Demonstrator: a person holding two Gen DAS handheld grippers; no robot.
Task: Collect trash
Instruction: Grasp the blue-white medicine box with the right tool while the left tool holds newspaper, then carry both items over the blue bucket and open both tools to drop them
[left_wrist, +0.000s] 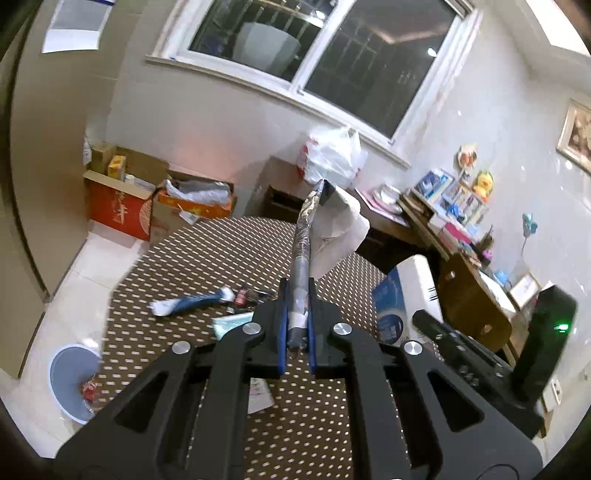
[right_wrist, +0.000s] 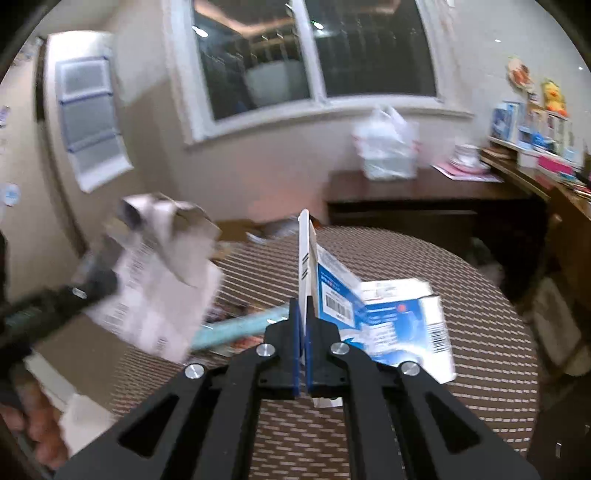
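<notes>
yellow duck toy (left_wrist: 483, 183) on cluttered shelf (left_wrist: 424, 218)

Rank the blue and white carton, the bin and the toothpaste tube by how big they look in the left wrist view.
1. Carton, though it sits nearest the camera, which inflates it.
2. Bin on the floor, partly hidden by the table edge.
3. Tube, lying on the table.
Bin and tube look close, so their order is unsure.

The table (left_wrist: 177, 258) wears a brown cloth dotted with pale specks. Both grippers are black with blue pads — the left gripper (left_wrist: 297, 332) pinches grey-and-white crumpled paper (left_wrist: 332, 229), the right gripper (right_wrist: 303, 343) a blue-and-white carton (right_wrist: 388, 317) printed with black barcodes. On the cream floor stands a pale blue bin (left_wrist: 70, 380); against the wall, a red box (left_wrist: 118, 214) and an orange box (left_wrist: 192, 210).
</notes>
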